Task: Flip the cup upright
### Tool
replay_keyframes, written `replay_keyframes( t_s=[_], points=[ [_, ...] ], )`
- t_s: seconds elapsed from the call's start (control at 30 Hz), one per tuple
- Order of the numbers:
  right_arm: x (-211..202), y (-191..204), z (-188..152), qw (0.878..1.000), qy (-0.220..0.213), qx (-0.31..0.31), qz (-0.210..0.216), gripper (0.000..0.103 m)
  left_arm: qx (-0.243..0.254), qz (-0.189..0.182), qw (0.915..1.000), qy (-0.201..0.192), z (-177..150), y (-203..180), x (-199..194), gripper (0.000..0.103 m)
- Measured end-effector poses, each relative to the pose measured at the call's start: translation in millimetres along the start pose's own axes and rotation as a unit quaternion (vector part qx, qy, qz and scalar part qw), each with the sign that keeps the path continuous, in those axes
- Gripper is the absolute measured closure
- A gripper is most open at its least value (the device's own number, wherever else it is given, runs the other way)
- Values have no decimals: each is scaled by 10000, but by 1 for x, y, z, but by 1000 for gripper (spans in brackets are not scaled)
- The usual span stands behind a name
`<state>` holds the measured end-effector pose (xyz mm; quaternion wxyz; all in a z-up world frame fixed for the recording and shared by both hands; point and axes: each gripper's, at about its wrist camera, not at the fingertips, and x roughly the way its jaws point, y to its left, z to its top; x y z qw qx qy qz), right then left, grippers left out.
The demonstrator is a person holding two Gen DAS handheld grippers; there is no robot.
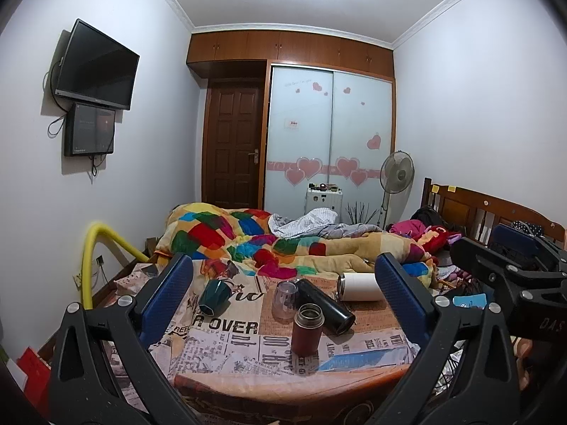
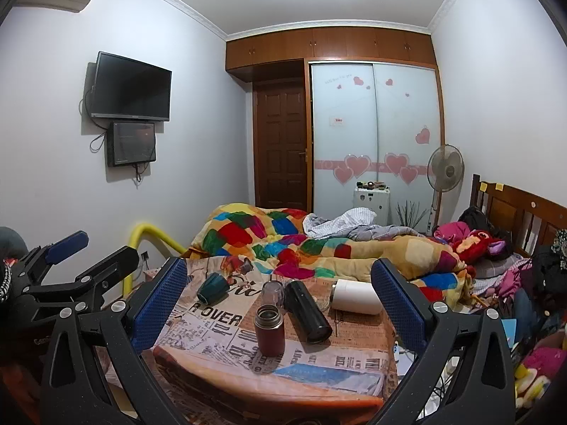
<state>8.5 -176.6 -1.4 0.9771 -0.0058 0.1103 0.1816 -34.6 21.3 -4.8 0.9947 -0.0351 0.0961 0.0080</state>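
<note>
Several cups sit on a newspaper-print cloth over a low table. A dark green faceted cup lies on its side at the left. A clear glass stands mouth down. A black flask and a white tumbler lie on their sides. A dark red flask stands upright with its mouth open. My left gripper and my right gripper are both open and empty, held back from the table's near edge.
A bed with a colourful patchwork blanket lies right behind the table. A yellow padded rail stands at the left. A wooden headboard and piled clothes are at the right. A fan stands by the wardrobe.
</note>
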Motion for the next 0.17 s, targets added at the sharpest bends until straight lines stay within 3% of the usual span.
replay_keyframes(
  t_s=[0.17],
  points=[
    [4, 1, 1, 10000, 42, 1, 20, 0, -67, 78, 9999, 44, -4, 8, 4, 0]
  ],
)
